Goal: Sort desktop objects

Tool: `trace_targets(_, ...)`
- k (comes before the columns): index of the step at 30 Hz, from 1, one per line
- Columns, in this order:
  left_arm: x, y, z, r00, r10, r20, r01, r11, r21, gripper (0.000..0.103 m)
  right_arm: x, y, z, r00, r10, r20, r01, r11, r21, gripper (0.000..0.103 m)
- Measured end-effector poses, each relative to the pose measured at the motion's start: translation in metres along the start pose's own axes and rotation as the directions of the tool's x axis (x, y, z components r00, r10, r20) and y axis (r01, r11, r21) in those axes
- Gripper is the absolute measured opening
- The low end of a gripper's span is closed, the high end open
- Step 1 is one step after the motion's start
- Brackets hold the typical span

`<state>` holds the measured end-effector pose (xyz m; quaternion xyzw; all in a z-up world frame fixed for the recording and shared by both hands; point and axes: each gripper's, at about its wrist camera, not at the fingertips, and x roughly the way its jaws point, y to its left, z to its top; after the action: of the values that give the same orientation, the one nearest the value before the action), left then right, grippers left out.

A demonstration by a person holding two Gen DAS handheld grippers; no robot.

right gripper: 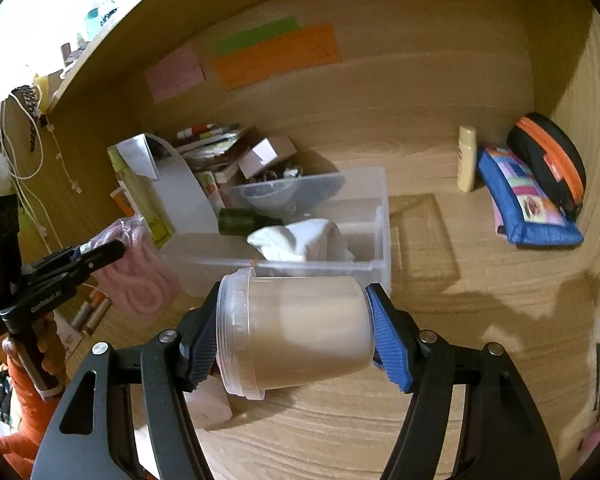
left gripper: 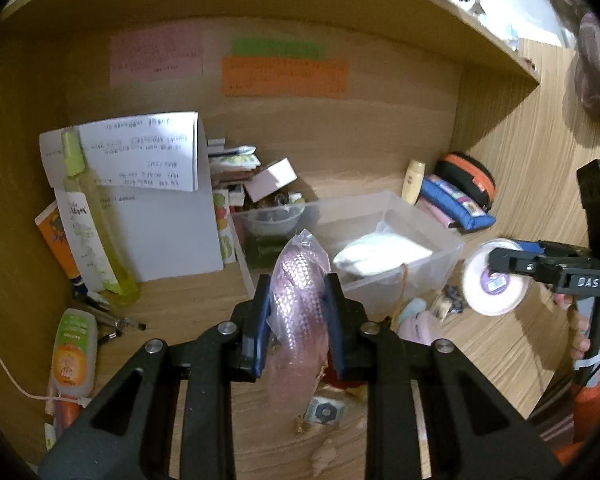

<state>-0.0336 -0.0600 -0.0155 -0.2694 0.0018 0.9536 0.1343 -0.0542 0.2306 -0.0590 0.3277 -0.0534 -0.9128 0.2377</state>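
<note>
Left gripper (left gripper: 298, 300) pinched a clear bag of pink cord (left gripper: 300, 280), lifted off the desk (left gripper: 172, 304) | right gripper (right gripper: 296, 320) clamped a clear lidded tub (right gripper: 296, 328) on its side | both hung before the clear plastic bin (right gripper: 380, 216), at 12 o'clock, holding a white cloth (right gripper: 300, 240).

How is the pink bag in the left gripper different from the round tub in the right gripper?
The pink bag is soft, clear plastic over pink cord; the round tub is rigid, cloudy and beige. The bag stands upright; the tub lies tipped sideways. Both are clamped, off the desk.
</note>
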Motion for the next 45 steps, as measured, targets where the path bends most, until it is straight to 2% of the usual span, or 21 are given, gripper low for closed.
trace_targets(13,-0.013,-0.005,0.023,0.997,-0.012,0.072,0.014,1.000,-0.027,0.024,0.003,0.011,0.031,0.998,0.026,0.052,-0.024,0.999,-0.046,0.064)
trace_targets(16,-0.018,-0.005,0.030,0.996,-0.017,0.092,0.020,0.999,-0.030,0.011,0.005,0.012,0.037,0.997,0.038,0.061,-0.035,0.998,-0.050,0.064)
trace_targets(18,-0.020,-0.005,0.036,0.994,-0.015,0.109,0.018,1.000,-0.025,0.011,0.007,0.012,0.040,0.997,0.042,0.064,-0.039,0.998,-0.051,0.064)
trace_targets(25,-0.007,-0.007,0.019,1.000,-0.011,0.027,0.011,1.000,-0.002,0.011,0.020,0.009,0.044,0.997,0.067,0.045,-0.065,0.997,-0.041,0.064)
trace_targets(27,-0.012,-0.010,0.010,1.000,-0.013,0.017,0.013,1.000,0.021,0.016,0.025,0.007,0.042,0.997,0.073,0.032,-0.072,0.997,-0.032,0.064)
trace_targets(29,-0.015,-0.015,0.000,1.000,0.012,0.011,-0.012,0.998,0.054,0.043,0.027,0.007,0.042,0.997,0.075,0.028,-0.074,0.997,-0.033,0.064)
trace_targets(31,-0.016,-0.019,-0.009,1.000,0.030,0.002,-0.030,0.997,0.072,0.056,0.027,0.007,0.042,0.997,0.077,0.028,-0.077,0.997,-0.031,0.064)
trace_targets(35,-0.012,-0.022,-0.024,0.999,0.020,-0.038,-0.016,0.996,0.085,0.065,0.028,0.007,0.042,0.996,0.079,0.027,-0.078,0.996,-0.030,0.064)
trace_targets(40,0.008,-0.014,-0.048,0.990,-0.018,-0.138,0.027,0.997,0.066,0.069,0.028,0.008,0.038,0.996,0.083,0.023,-0.082,0.996,-0.032,0.064)
trace_targets(43,0.028,-0.003,-0.061,0.974,-0.057,-0.218,0.066,0.997,0.033,0.069,0.029,0.009,0.035,0.996,0.085,0.012,-0.085,0.996,-0.032,0.065)
trace_targets(45,0.044,0.004,-0.068,0.957,-0.088,-0.277,0.091,0.996,-0.002,0.069,0.030,0.009,0.033,0.996,0.085,0.006,-0.084,0.996,-0.035,0.064)
